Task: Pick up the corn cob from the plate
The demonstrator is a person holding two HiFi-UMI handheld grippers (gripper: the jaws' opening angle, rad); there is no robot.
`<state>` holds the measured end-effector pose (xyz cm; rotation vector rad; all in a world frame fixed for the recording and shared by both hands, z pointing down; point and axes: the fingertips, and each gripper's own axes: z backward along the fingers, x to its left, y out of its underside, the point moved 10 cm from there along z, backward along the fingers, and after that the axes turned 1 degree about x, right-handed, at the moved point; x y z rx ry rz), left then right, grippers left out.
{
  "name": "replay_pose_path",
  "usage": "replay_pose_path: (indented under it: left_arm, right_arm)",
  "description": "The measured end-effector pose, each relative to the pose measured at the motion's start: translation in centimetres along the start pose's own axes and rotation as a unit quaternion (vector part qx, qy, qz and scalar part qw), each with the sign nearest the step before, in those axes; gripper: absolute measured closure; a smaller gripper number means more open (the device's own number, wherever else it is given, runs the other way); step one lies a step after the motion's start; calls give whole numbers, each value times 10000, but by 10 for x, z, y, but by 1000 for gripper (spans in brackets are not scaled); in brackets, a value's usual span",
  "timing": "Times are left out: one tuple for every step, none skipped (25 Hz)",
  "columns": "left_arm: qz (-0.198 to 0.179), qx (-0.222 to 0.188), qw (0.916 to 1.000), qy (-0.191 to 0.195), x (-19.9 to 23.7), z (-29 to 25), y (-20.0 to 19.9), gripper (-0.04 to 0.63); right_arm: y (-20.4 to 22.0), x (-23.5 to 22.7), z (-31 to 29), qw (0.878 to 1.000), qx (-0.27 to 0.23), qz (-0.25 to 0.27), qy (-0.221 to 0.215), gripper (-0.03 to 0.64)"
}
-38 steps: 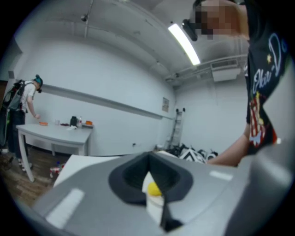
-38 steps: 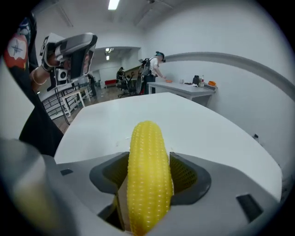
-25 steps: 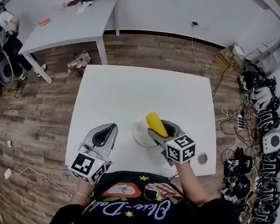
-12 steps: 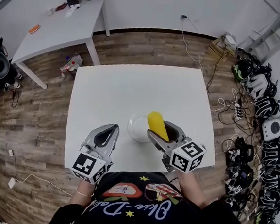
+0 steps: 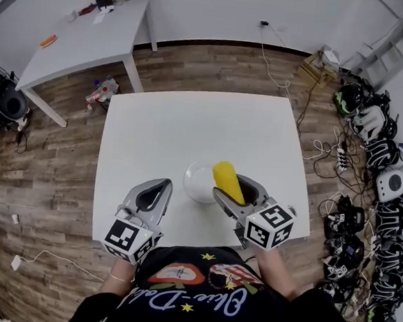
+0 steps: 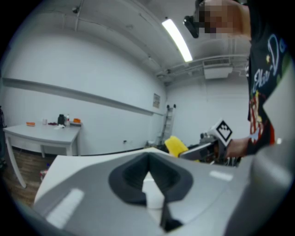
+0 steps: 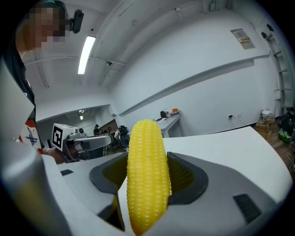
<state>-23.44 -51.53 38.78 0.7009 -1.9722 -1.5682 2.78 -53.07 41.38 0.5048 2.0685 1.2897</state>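
Above the plate (image 5: 194, 184), corn cob (image 5: 225, 175) between right tongs (image 5: 229, 185)

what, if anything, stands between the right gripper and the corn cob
Nothing visible does. The right gripper has its jaws closed directly on the corn cob, which sticks up from between them. The left gripper is off to the side, shut and empty.
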Motion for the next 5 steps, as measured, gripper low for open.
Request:
replay_pose_path:
  left_arm:
    - [1,2,10000,1,0,0,0,598]
    - [2,5,10000,2,1,0,0,598]
    - [6,9,10000,3,2,0,1,598]
    - [11,16,10000,3,3,0,1,598]
    - [18,24,10000,4,3,0,2,598]
  right_arm:
    - [0,0,0,10000,10,3,-14,362]
    - [-1,1,-1,10000,14,19,-27,362]
    - [-1,2,-2,10000,17,49,-34,362]
    - [-2,3,-3,10000,22,88,-38,362]
    - [-2,4,-3,9999,28,129,-40,362]
